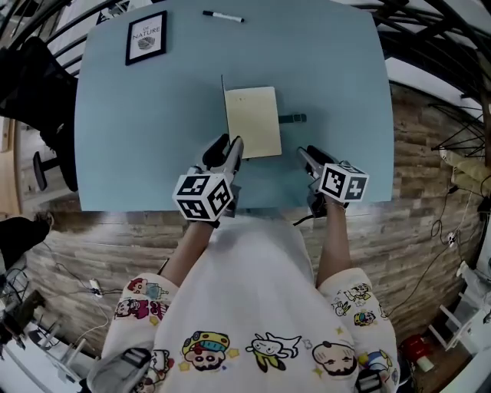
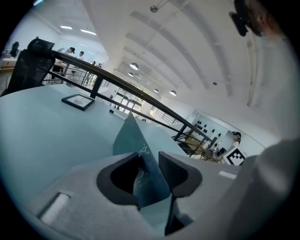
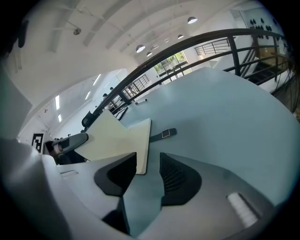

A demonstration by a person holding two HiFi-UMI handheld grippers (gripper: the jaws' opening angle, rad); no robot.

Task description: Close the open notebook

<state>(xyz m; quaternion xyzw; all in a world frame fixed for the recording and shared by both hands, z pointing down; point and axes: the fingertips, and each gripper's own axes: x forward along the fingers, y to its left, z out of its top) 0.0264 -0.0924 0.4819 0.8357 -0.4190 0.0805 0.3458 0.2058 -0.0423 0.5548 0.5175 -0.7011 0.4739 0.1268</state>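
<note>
The notebook (image 1: 253, 121) lies in the middle of the blue table (image 1: 138, 138), its cream page facing up. Its teal cover (image 1: 223, 88) stands raised on edge along the left side, and a dark strap (image 1: 293, 119) sticks out to the right. In the left gripper view the cover (image 2: 133, 136) rises between the jaws of my left gripper (image 2: 150, 158), which stands open around it, with a gap on the left side. My right gripper (image 3: 148, 159) is open and empty, just short of the near right corner of the notebook (image 3: 112, 136). In the head view the left gripper (image 1: 228, 146) and the right gripper (image 1: 311, 160) flank the notebook's near edge.
A framed picture (image 1: 146, 37) lies at the far left of the table and a black marker (image 1: 223, 16) at the far edge. The table's near edge (image 1: 153, 206) runs just behind both grippers. A black chair (image 1: 38, 84) stands to the left of the table.
</note>
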